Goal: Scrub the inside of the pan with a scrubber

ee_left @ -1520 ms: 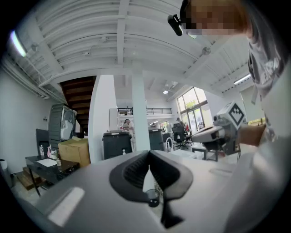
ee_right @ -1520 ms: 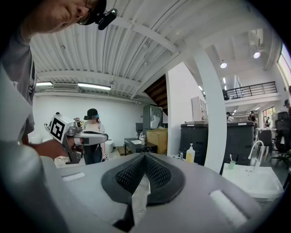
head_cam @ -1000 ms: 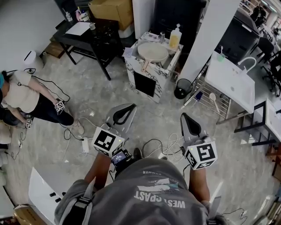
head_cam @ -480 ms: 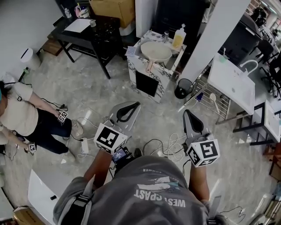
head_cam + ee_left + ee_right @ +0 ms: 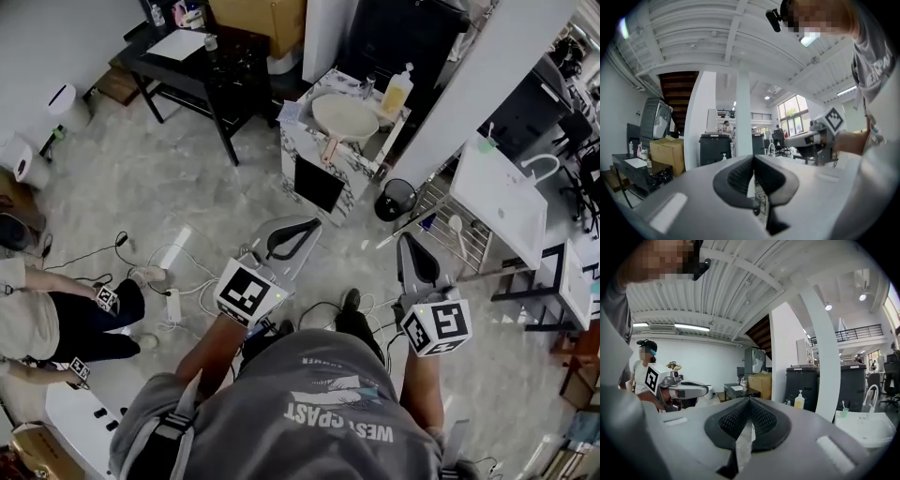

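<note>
While left tongs (image 5: pixel 312 226) and right tongs (image 5: pixel 404 243) press together empty, ribbed dark pads (image 5: pixel 732 420), round pale pan (image 5: pixel 345 117) ahead

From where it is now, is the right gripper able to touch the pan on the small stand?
Probably not yet. The pan lies on the stand far ahead of the right gripper, with a stretch of floor between them. Nothing seems to block the way; the person would need to step closer.

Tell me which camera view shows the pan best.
The head view: the pan lies fully visible from above on the marbled stand, handle toward the person. Neither gripper view shows it clearly.
</note>
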{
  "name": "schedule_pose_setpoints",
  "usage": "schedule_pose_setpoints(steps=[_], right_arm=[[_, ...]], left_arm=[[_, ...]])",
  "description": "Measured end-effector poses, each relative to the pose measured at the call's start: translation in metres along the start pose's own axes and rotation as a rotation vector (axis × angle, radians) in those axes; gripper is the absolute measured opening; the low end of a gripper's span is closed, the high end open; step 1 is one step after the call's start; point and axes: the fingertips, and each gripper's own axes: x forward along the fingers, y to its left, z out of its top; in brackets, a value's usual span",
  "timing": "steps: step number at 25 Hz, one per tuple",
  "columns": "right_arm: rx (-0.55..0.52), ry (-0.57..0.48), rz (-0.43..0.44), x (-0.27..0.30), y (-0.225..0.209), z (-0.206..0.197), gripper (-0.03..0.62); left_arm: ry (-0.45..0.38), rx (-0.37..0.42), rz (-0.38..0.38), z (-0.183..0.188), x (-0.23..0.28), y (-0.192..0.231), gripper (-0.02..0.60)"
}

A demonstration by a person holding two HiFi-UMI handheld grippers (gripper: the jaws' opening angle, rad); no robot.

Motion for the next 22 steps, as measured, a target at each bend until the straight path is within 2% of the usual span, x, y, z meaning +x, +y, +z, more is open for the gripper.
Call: schedule_pose_setpoints(steps=[7,12,14,17,22], right_arm=[[0.023,-0.006,0.09,0.06,-0.068,-0.009,0.002],[0.031,-0.009,0.171,0.101,-0.136,-0.009,0.002],[0.045,0.002,0.202,0.112,-0.161,-0.015,0.002],[0.043,-0.002,0.233,0.126,-0.197,-0.014,0.002],[0.068,-0.025,0.269,0.145,-0.244,-0.012,0.002]], left_arm=[[0.059,0.001,0.098,-0.017,0.066,0.025,0.002],[0.091,0.031,0.131,-0.015,0.146,0.031,0.002],[0.088,0.014,0.141,-0.011,0.174,0.03,0.002],[0.078,-0.019,0.176,-0.004,0.209,0.033,0.002],[0.13,0.015,0.235,-0.003,0.251,0.041,0.002]])
